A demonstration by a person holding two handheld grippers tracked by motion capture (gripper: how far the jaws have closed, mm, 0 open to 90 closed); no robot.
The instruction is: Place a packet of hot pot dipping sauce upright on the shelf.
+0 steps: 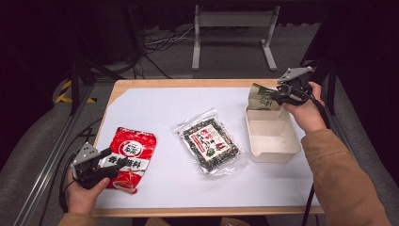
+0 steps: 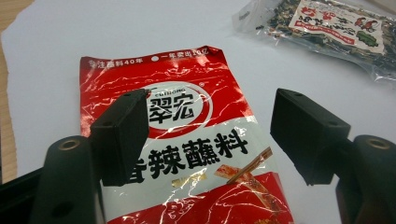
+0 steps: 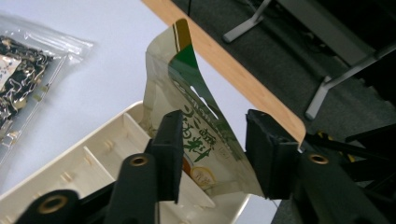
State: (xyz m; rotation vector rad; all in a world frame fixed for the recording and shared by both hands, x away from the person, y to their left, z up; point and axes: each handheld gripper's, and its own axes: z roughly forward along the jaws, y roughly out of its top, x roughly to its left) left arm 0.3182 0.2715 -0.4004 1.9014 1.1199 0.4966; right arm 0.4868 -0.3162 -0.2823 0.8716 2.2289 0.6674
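Wooden table (image 1: 117,87) under a white sheet (image 1: 160,106). On the sheet's right side, a cream divided tray (image 1: 273,153); at its middle, a clear bag of dark seaweed mix (image 1: 211,142); at front left, a red and white dipping-spice packet (image 1: 128,157) lying flat. Over the tray's far corner, a green and beige pouch (image 3: 198,135) upright between the spread jaws of the right gripper (image 3: 212,149), pads off it. Left gripper (image 2: 208,140) spread wide, low over the red packet, pinching nothing.
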